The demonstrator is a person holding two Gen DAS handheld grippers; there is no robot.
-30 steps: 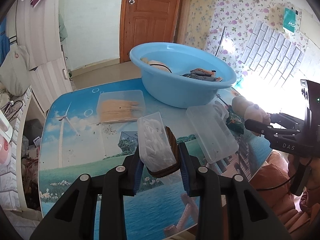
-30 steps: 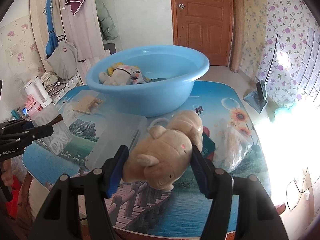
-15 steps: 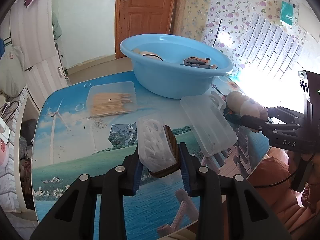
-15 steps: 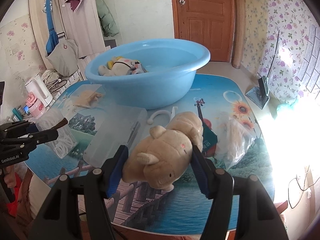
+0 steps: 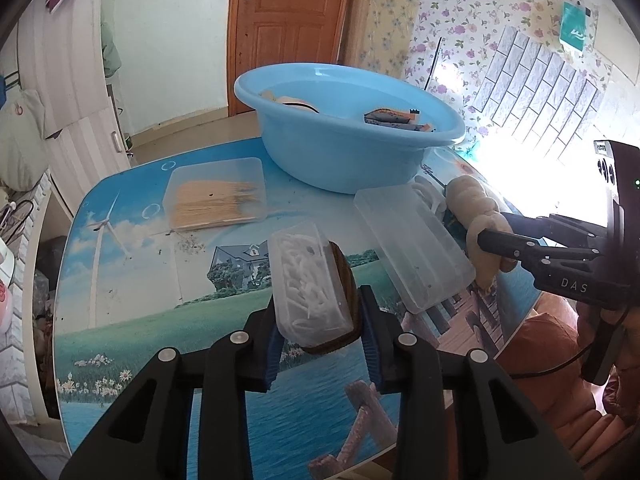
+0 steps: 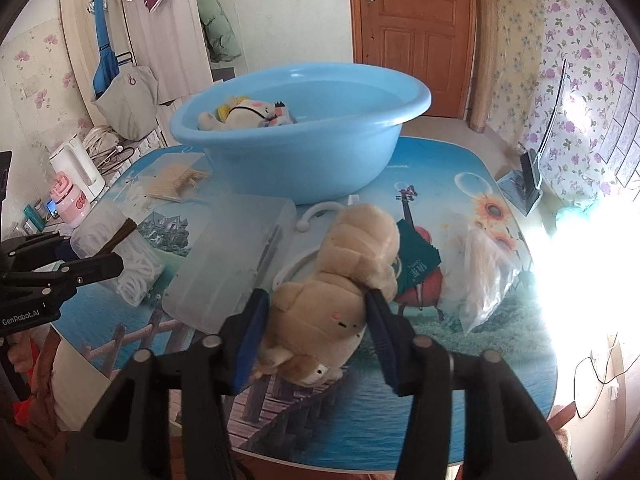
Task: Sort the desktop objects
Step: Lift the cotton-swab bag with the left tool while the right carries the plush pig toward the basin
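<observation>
The fingers [image 5: 370, 316] of the left gripper [image 5: 320, 320] are nearly closed and press from both sides on two things held together: one clear box of white pieces [image 5: 308, 280] and one dark brown flat object [image 5: 344, 292] lying against its right side. Both are lifted over the table [image 5: 132, 280], tilted away from the camera. The right gripper [image 6: 316, 320] has its jaws about halfway open, and they have just been closing; its two blue pads squeeze one beige plush toy [image 6: 344, 280], whose body bulges out between them and points toward the basin.

One light blue basin [image 6: 304, 160] stands at the far side of the table. Inside it I can count one pale plush toy [image 6: 248, 112] on the left part and some flat packets [image 5: 396, 118] on the right part; their exact number I cannot tell. On the table there are two more clear boxes: one box with tan sticks [image 5: 218, 196] to the left of the basin, and one long box [image 5: 412, 248], seemingly empty, just in front of the basin, between the two grippers. One white ring-shaped hook [image 6: 316, 216] lies beside the long box, close to the basin. One clear plastic bag [image 6: 476, 264] lies to the right of the plush toy, and one dark green packet [image 6: 418, 260] is between the bag and the toy.
</observation>
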